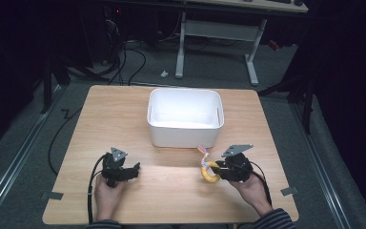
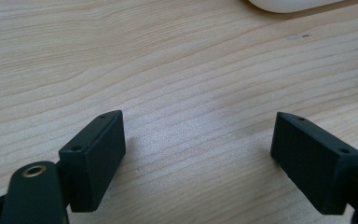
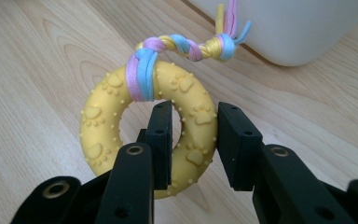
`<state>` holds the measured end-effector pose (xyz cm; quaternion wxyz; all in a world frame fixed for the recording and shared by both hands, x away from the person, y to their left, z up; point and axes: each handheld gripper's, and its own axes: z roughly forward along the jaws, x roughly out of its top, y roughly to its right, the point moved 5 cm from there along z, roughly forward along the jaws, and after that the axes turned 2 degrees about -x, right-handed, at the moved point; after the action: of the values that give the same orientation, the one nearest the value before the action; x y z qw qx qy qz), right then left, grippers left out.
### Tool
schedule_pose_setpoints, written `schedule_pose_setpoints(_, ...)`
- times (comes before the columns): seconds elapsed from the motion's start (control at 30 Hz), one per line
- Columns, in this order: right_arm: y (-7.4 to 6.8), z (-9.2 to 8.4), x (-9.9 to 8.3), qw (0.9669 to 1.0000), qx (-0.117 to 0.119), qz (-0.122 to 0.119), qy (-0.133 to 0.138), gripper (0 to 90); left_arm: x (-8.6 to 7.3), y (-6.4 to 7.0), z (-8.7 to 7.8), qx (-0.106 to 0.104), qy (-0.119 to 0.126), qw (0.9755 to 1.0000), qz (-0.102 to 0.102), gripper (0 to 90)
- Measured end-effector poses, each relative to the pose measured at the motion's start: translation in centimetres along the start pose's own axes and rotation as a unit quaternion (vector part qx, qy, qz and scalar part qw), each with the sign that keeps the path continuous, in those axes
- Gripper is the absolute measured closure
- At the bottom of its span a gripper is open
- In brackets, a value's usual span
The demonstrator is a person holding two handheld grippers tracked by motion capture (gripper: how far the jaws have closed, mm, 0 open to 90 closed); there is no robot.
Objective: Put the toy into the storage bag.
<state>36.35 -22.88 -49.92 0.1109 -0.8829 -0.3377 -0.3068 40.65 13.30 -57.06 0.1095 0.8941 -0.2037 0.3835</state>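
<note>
High view: a wooden bench [image 1: 124,114] with rounded corners carries a white rectangular bin [image 1: 185,118] set toward its far edge, roughly centred between the left and right edges. Bare wood lies on both sides of the bin and across the whole near half of the bench.

Left tongs [image 1: 134,171]: held in the person's left hand [image 1: 108,190] over the near-left part of the bench, well apart from the bin. In the left gripper view the tongs [image 2: 198,140] stand wide, the 2 black jaws far apart with bare wood grain between them and ahead of them; a curved edge of the bin [image 2: 289,4] shows at the top.

Right tongs [image 1: 215,168]: held in the person's right hand [image 1: 252,187] at the near-right, just in front of the bin's near-right corner. In the right gripper view the tongs [image 3: 193,140] are closed on a yellow ring toy [image 3: 121,121] embossed with paw prints, 1 jaw through the ring's hole and the other outside, gripping the right side of the ring. A braided pink, blue and yellow cord [image 3: 186,46] is looped around the ring's top and runs toward the bin wall [image 3: 298,28], its loose ends just beside that wall. In the high view the ring toy [image 1: 209,171] sits near the bin's front wall.
</note>
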Motion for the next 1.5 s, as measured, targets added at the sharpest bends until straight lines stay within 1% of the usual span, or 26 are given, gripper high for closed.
schedule_pose_setpoints(0.07, 0.3, -0.6, -0.3, 1.0, -0.003, 0.004, 0.005, 67.8, 0.0, 0.0, 0.0, 0.0, 0.0, 1.0, 0.0, 18.1)
schedule_pose_setpoints(0.1, 0.3, -0.6, -0.3, 1.0, -0.003, 0.004, 0.005, 67.8, 0.0, 0.0, 0.0, 0.0, 0.0, 1.0, 0.0, 18.1)
schedule_pose_setpoints(0.13, 0.6, -1.3, -0.4, 0.9999, -0.009, 0.009, 0.009, 67.8, 0.0, 0.0, 0.0, 0.0, 0.0, 1.0, 0.0, 18.1)
schedule_pose_setpoints(0.2, 1.1, -2.1, -0.5, 0.9997, -0.017, 0.009, 0.017, 67.7, 0.0, 0.0, 0.0, 0.0, 0.0, 1.0, 0.0, 18.1)
schedule_pose_setpoints(0.23, 1.1, -2.1, -0.5, 0.9997, -0.017, 0.009, 0.017, 67.7, 0.0, 0.0, 0.0, 0.0, 0.0, 1.0, 0.0, 18.1)
schedule_pose_setpoints(0.27, 1.4, -3.0, -0.6, 0.9993, -0.024, 0.013, 0.025, 67.7, 0.0, 0.0, 0.0, 0.0, 0.0, 1.0, 0.0, 18.1)
schedule_pose_setpoints(0.3, 1.4, -3.0, -0.6, 0.9993, -0.024, 0.013, 0.025, 67.7, 0.0, 0.0, 0.0, 0.0, 0.0, 1.0, 0.0, 18.1)
schedule_pose_setpoints(0.33, 1.7, -3.8, -0.7, 0.9989, -0.027, 0.018, 0.033, 67.8, 0.0, 0.0, 0.0, 0.0, 0.0, 1.0, -0.001, 18.1)
schedule_pose_setpoints(0.37, 1.9, -4.2, -0.7, 0.9988, -0.029, 0.019, 0.034, 67.7, 0.0, 0.0, 0.0, 0.001, 0.001, 1.0, -0.001, 18.2)
schedule_pose_setpoints(0.4, 1.9, -4.2, -0.7, 0.9988, -0.029, 0.019, 0.034, 67.7, 0.0, 0.0, 0.0, 0.001, 0.001, 1.0, -0.001, 18.2)
schedule_pose_setpoints(0.43, 2.3, -4.7, -1.0, 0.9986, -0.036, 0.022, 0.032, 67.8, 0.0, 0.0, 0.0, 0.001, 0.001, 1.0, -0.002, 18.2)
schedule_pose_setpoints(0.5, 2.6, -4.9, -1.1, 0.9985, -0.038, 0.024, 0.031, 67.8, 0.0, 0.0, 0.0, 0.001, 0.001, 1.0, -0.001, 18.2)
schedule_pose_setpoints(0.57, 3.4, -5.6, -1.3, 0.998, -0.05, 0.03, 0.026, 67.7, 0.0, 0.0, 0.0, 0.001, 0.001, 1.0, -0.002, 18.2)
schedule_pose_setpoints(0.63, 3.6, -5.8, -1.4, 0.9976, -0.053, 0.032, 0.028, 67.7, 0.0, 0.0, 0.0, 0.001, 0.001, 1.0, -0.001, 18.2)
schedule_pose_setpoints(0.67, 3.9, -6.4, -1.4, 0.997, -0.06, 0.036, 0.032, 67.8, 0.0, 0.0, 0.0, 0.001, 0.001, 1.0, -0.001, 18.2)
schedule_pose_setpoints(0.73, 4.1, -7.0, -1.4, 0.9964, -0.063, 0.041, 0.039, 67.8, 0.0, 0.0, 0.0, 0.001, 0.001, 1.0, -0.001, 18.2)
schedule_pose_setpoints(0.77, 4.1, -7.0, -1.4, 0.9964, -0.063, 0.041, 0.039, 67.8, 0.0, 0.0, 0.0, 0.001, 0.001, 1.0, -0.001, 18.2)
schedule_pose_setpoints(0.8, 4.4, -7.4, -1.3, 0.9959, -0.069, 0.043, 0.039, 67.8, 0.0, 0.0, 0.0, 0.001, 0.001, 1.0, -0.002, 18.2)
schedule_pose_setpoints(0.9, 4.7, -7.8, -1.3, 0.9955, -0.076, 0.042, 0.037, 67.7, 0.0, 0.0, 0.0, 0.001, 0.001, 1.0, -0.001, 18.1)
schedule_pose_setpoints(1.0, 5.4, -8.6, -1.1, 0.9944, -0.085, 0.048, 0.039, 67.8, 0.0, 0.0, 0.0, 0.001, 0.001, 1.0, -0.001, 18.1)
schedule_pose_setpoints(1.1, 5.7, -9.0, -0.9, 0.9936, -0.092, 0.049, 0.043, 67.8, 0.0, 0.0, 0.0, 0.001, 0.001, 1.0, -0.001, 18.1)
schedule_pose_setpoints(1.23, 6.6, -10.2, -0.4, 0.9913, -0.109, 0.054, 0.049, 67.7, 0.0, 0.0, 0.0, 0.001, 0.001, 1.0, -0.001, 18.0)
schedule_pose_setpoints(1.37, 7.7, -11.3, 0.3, 0.9887, -0.114, 0.071, 0.067, 67.8, 0.0, 0.0, 0.0, 0.0, 0.0, 1.0, 0.0, 17.9)
schedule_pose_setpoints(1.43, 8.3, -11.5, 0.7, 0.9877, -0.118, 0.075, 0.069, 67.8, 0.0, 0.0, 0.0, 0.0, 0.001, 1.0, 0.0, 17.9)
schedule_pose_setpoints(1.5, 8.6, -11.5, 1.1, 0.9873, -0.115, 0.082, 0.073, 67.8, 0.0, 0.0, 0.0, 0.001, 0.001, 1.0, 0.0, 18.0)
